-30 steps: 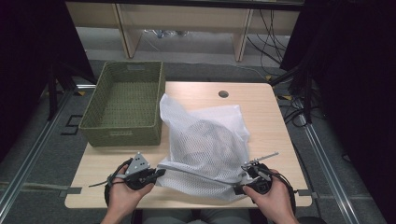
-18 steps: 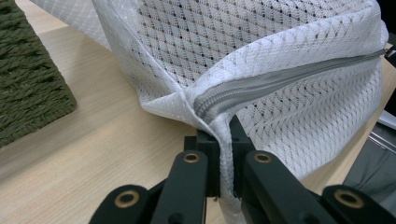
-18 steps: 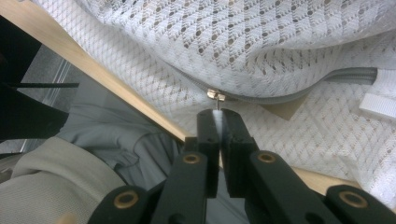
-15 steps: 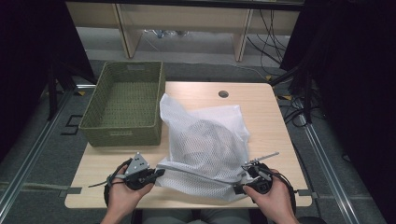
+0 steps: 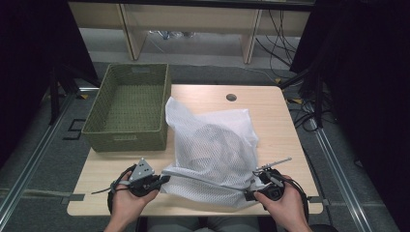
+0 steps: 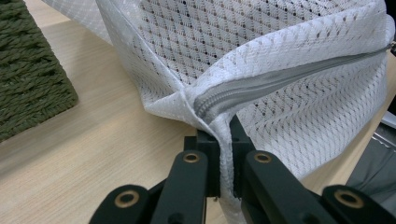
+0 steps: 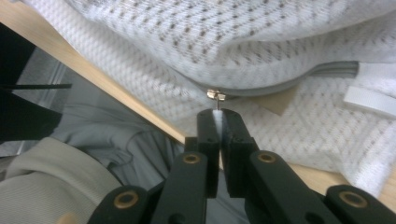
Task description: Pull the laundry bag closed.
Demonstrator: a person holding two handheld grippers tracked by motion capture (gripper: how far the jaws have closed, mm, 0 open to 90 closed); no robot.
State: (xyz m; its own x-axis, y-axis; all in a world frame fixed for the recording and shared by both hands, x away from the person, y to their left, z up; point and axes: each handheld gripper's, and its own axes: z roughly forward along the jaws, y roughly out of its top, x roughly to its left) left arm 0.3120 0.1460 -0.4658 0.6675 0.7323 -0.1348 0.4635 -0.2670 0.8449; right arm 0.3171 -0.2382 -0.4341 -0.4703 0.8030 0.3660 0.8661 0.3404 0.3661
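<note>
White mesh zippered laundry bag [image 5: 212, 154] lies on the light wooden table [image 5: 285, 125], bulging with a dark rounded load inside; its near edge, with the grey zipper [image 6: 280, 81], runs along the table's front side between the 2 hands. Left gripper [image 5: 162, 180], held in the person's left hand [image 5: 128, 195], has its jaws pressed together on the bag's left corner: in the left gripper view a fold of mesh at the end of the zipper is pinched between the 2 black pads, fabric rising out of the pinch and draping to the right. Right gripper [image 5: 249, 195], in the right hand [image 5: 285, 208], is likewise closed tight; in the right gripper view the small metal zipper pull [image 7: 215, 95] sits just above the jaw tips, and a thin white tab hanging from it is clamped between the pads. The zipper looks closed along the length visible between the 2 grips. Olive-green woven rectangular basket [image 5: 129, 107] stands on the table's left part, just beside the bag's left side, interior bare. Small round dark grommet hole [image 5: 231, 97] in the tabletop lies beyond the bag, well apart from both grippers.
</note>
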